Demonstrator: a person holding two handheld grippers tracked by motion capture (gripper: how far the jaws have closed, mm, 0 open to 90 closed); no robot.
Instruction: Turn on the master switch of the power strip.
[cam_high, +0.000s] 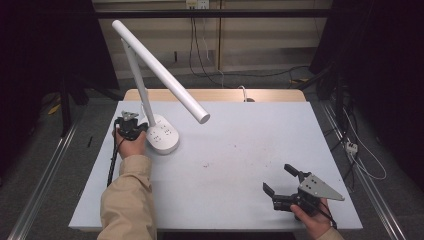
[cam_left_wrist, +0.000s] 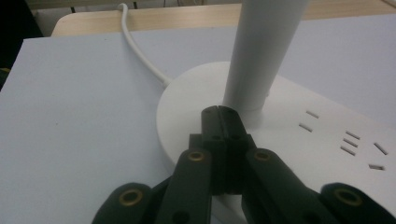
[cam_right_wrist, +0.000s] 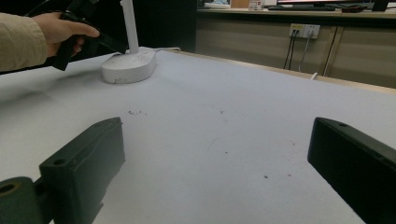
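Observation:
A white desk lamp (cam_high: 161, 73) stands at the table's left on an oval base (cam_high: 164, 136) with socket slots. My left gripper (cam_high: 143, 126) is shut with nothing in it. In the left gripper view its tips (cam_left_wrist: 219, 113) rest on the base (cam_left_wrist: 299, 135) right at the foot of the lamp's stem (cam_left_wrist: 261, 51). My right gripper (cam_high: 276, 178) hovers near the front right of the table, open wide and empty. In the right gripper view its fingers (cam_right_wrist: 88, 158) frame bare table, with the lamp base (cam_right_wrist: 130, 65) far off.
The table's grey-blue top (cam_high: 240, 145) has a few small specks. A white cable (cam_left_wrist: 140, 51) runs from the lamp base toward the wooden back edge (cam_high: 215, 95). The lamp's slanted head (cam_high: 197, 112) overhangs the middle left. Cables lie on the floor at right.

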